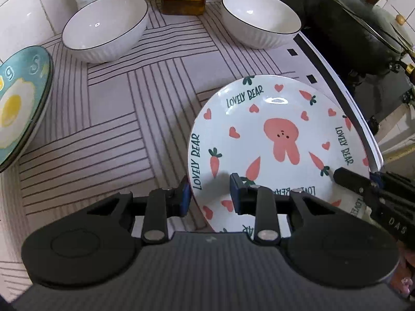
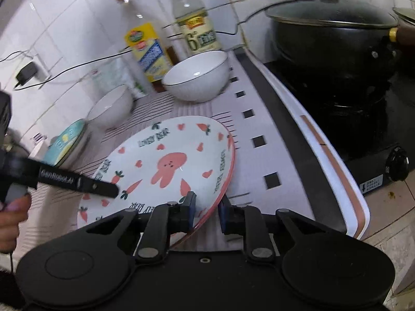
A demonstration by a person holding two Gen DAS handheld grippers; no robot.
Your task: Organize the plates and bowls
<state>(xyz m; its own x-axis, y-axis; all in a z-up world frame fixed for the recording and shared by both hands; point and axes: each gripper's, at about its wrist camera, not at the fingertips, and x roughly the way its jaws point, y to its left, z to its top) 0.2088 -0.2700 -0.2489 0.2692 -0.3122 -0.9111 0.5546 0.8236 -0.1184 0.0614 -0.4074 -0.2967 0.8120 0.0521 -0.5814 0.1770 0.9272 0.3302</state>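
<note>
Both tongs, left [image 1: 210,194] and right [image 2: 206,212], clamp the rabbit plate [image 1: 272,140] (white, pink-rimmed, tilted).

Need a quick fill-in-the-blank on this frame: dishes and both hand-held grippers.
1. Both hand-held grippers, left and right, straddle the rim of the ____ plate.
2. ____ white bowls stand by the bottles.
3. The plate at the far left shows a fried ____.
4. The black pot wears a ____.

Missing: Lovely Bear; two; egg; lid
</note>
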